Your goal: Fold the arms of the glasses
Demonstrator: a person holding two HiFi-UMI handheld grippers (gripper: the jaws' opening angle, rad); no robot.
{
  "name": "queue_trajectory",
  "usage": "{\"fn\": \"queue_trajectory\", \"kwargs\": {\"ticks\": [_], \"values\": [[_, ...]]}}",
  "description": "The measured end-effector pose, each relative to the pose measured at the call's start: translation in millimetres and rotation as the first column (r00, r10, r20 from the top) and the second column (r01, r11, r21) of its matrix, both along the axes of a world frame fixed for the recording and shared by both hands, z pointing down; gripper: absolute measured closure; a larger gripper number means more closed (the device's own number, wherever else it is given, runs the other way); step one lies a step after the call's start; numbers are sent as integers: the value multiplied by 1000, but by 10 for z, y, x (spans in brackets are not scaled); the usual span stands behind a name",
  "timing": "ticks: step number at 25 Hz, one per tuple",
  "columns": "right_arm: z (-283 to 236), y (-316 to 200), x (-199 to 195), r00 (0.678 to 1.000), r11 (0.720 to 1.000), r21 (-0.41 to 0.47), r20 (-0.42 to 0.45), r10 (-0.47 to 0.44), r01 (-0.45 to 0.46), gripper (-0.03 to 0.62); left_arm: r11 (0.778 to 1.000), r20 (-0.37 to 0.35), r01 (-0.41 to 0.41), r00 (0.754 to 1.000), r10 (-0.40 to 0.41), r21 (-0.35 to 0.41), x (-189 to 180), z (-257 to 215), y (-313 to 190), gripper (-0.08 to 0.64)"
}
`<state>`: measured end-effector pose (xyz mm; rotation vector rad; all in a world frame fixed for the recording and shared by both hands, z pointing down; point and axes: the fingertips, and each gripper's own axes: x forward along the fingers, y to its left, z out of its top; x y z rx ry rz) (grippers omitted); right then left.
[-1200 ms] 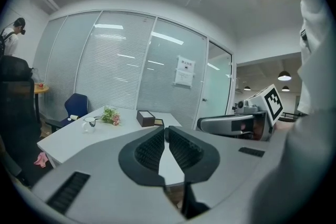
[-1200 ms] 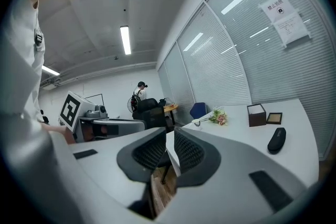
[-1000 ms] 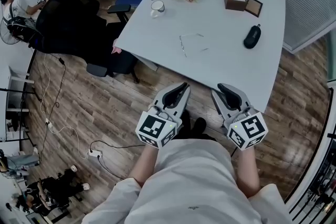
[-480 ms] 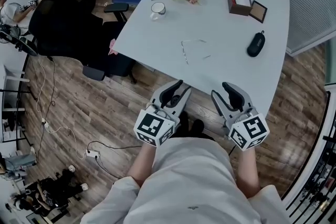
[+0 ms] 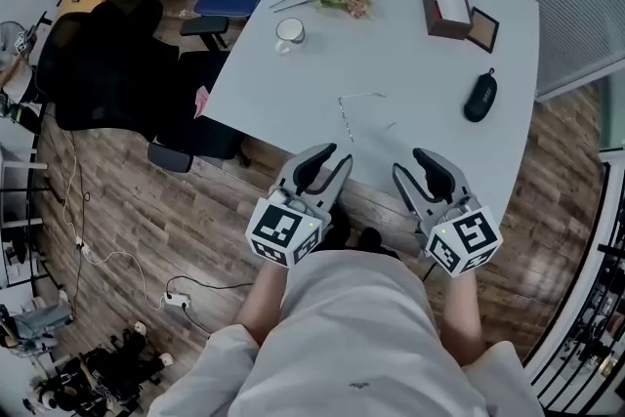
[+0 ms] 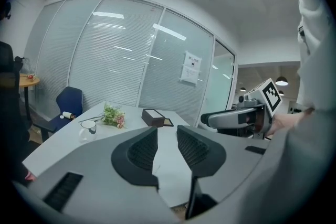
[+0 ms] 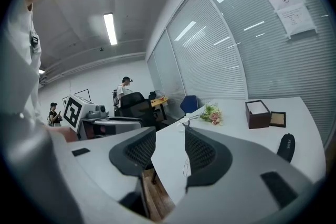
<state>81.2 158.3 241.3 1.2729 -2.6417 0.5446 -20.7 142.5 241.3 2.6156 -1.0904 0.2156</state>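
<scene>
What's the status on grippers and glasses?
Left gripper, right gripper: jaws just opened, both empty, at table edge. Glasses lie ahead, arms apparently unfolded. Nothing between.

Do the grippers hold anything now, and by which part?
Nothing is held. Both the left gripper and right gripper have just been opening, jaws empty; the glasses lie on the table.
</scene>
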Motion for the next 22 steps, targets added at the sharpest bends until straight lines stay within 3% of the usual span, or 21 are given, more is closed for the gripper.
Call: {"fn": "queue_trajectory", "kwargs": {"ticks": [12,22], "values": [[11,-525,-265,995,995,-11,-29,94,-95,414,994,-1,-111,994,111,-20,-250,105,-664,434],[115,-727,-347,981,981,-40,-36,191,-192,420,974,23,-211,977,214,-87,-330,430,-886,434]]}}
